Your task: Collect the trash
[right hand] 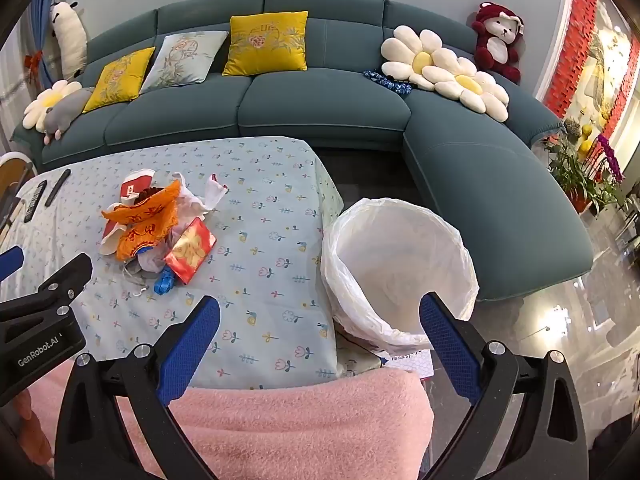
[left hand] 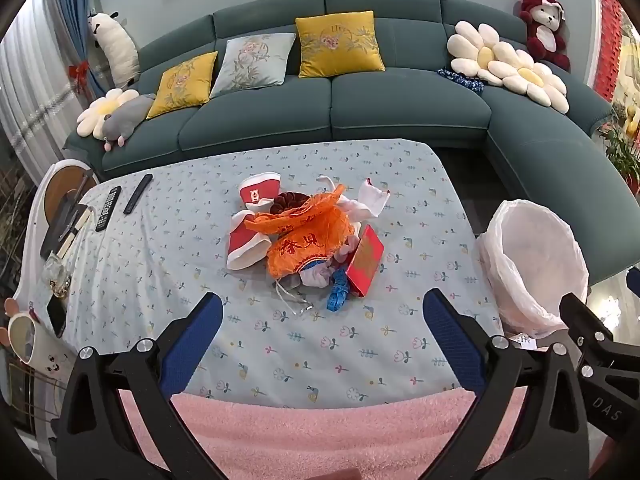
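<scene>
Sofa (left hand: pixel 332 108): teal sectional behind the bench, with yellow and pale cushions and flower pillows.
Bench (left hand: pixel 280 344): we see a pale blue floral cloth over it, with a pink fleece (left hand: pixel 320 432) at the near edge.
Bin (right hand: pixel 400 264): white-lined, standing just off the bench's right end, open-mouthed; we see nothing in it.
Trash pile (left hand: pixel 308 236): mid-bench, well apart from the bin; we note an orange wrapper (left hand: pixel 308 240) on top, red-and-white paper cups (left hand: pixel 256 216), a red packet (left hand: pixel 366 260), white tissue and a blue strip (left hand: pixel 338 292).
Remotes (left hand: pixel 120 204): two, dark, at the bench's far left.
Left tool (left hand: pixel 322 320): jaws wide, holding nothing, above the cloth short of the pile.
Right tool (right hand: pixel 320 316): jaws wide, empty, straddling the bench's right edge and the bin's rim in our view.
</scene>
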`<state>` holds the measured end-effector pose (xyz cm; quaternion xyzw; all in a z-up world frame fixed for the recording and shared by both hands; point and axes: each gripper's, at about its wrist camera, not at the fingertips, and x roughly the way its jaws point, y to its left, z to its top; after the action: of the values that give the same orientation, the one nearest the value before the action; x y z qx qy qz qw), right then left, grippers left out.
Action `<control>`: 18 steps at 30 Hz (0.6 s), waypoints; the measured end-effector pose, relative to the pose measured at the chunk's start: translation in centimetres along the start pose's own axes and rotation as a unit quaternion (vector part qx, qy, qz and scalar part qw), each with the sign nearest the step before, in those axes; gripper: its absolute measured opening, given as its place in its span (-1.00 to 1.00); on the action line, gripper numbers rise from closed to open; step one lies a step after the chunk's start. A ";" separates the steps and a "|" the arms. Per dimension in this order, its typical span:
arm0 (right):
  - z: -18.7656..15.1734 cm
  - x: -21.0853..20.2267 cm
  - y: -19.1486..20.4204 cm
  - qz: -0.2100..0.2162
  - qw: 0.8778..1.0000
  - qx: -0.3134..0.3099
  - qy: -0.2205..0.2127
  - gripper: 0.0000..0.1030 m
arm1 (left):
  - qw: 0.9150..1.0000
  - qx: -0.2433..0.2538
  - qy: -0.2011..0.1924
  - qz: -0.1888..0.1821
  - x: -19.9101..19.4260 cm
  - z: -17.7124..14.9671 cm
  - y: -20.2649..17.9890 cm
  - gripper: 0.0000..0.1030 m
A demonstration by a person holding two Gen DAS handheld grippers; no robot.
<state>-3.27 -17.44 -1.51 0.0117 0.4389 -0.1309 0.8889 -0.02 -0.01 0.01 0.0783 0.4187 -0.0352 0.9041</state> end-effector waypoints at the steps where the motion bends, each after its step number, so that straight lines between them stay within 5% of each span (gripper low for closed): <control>1: 0.0 0.0 0.0 0.000 1.000 0.000 -0.001 0.85 | 1.000 0.001 0.002 0.001 0.0 0.0 0.0 0.86; 18: 0.0 0.0 0.0 -0.002 1.000 0.001 -0.003 0.85 | 1.000 -0.001 0.000 -0.001 0.3 0.1 -0.3 0.86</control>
<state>-3.31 -17.39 -1.52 0.0109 0.4362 -0.1332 0.8899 0.21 -0.35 -0.24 0.0772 0.4186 -0.0358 0.9042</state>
